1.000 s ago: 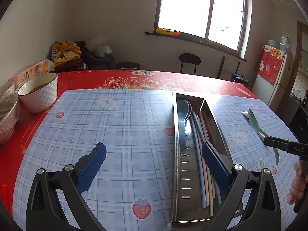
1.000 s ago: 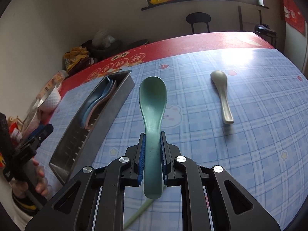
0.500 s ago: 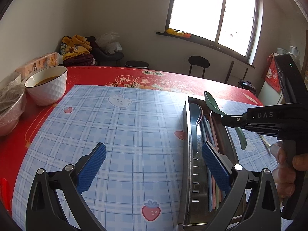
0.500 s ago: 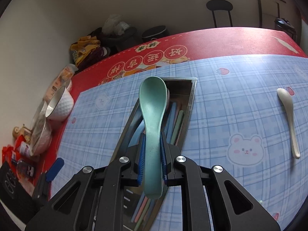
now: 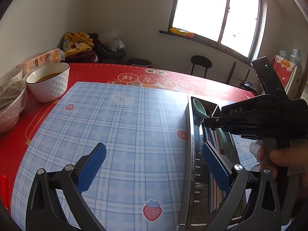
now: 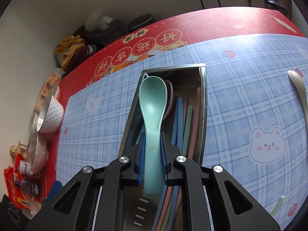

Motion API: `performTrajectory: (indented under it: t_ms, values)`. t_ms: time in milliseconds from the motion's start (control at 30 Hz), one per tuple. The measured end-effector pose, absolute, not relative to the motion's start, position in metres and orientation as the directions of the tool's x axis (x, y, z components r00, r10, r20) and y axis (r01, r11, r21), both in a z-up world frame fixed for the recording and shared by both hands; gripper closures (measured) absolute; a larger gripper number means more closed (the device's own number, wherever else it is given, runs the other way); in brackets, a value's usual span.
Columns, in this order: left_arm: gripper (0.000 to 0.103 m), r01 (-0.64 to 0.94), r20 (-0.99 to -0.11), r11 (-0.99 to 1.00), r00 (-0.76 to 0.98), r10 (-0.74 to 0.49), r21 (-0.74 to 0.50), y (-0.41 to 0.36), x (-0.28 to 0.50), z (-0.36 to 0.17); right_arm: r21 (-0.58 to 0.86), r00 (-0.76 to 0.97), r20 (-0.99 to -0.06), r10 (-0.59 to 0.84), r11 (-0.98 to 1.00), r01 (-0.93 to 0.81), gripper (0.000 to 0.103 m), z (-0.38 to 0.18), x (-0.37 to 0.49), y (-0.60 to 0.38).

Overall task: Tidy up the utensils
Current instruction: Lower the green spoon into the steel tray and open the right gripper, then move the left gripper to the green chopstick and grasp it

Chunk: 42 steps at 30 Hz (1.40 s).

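Over the left-hand channel of the long stainless-steel utensil tray, I have the right gripper clamped on the mint-green soup spoon, its blue pads pinching the handle just behind the bowl, bowl pointing toward the tray's far end. From the left wrist view the spoon hangs above the tray with the bowl tipped down toward the far corner, not yet resting inside as far as I can judge. Beneath it lie a pink spoon and a row of blue, green and pink chopsticks along the right-hand channel. My left gripper waits with its jaws spread wide and nothing between them, low over the blue checked mat just beside the tray's near end. The spoon looks like a light, rigid, smooth plastic or melamine piece, so I judge it could slip or pivot in the pads; holding it at the narrow neck keeps the weight of the bowl close to the grip. A cream-white spoon lies toward the right edge of the mat, and a pale green chopstick near the mat's near right corner, both still to gather. A white dimpled bowl stands by the left edge of the tabletop, well apart.
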<state>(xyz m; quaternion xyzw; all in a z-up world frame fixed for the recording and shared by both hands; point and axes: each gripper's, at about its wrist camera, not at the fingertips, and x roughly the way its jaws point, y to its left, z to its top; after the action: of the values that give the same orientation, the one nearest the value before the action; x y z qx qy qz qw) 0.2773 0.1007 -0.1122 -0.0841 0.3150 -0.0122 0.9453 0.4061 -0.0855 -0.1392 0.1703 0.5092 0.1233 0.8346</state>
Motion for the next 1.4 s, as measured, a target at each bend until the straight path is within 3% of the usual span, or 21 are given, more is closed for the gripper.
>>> performTrajectory:
  t_ms: [500, 933, 1400]
  values:
    - [0.006, -0.040, -0.595, 0.982, 0.800, -0.080, -0.186, 0.106, 0.278, -0.114, 0.465, 0.460, -0.784, 0.417, 0.885, -0.011, 0.087, -0.132, 0.405, -0.083]
    - [0.006, 0.011, -0.543, 0.987, 0.834, -0.097, -0.160, 0.092, 0.268, -0.105, 0.100, 0.704, -0.657, 0.272, 0.956, -0.276, 0.087, -0.100, 0.329, -0.142]
    - [0.006, 0.117, -0.435, 0.992, 0.891, -0.127, -0.050, 0.045, 0.239, -0.090, 0.081, 0.751, -0.632, 0.191, 0.980, -0.181, 0.087, -0.129, 0.251, -0.263]
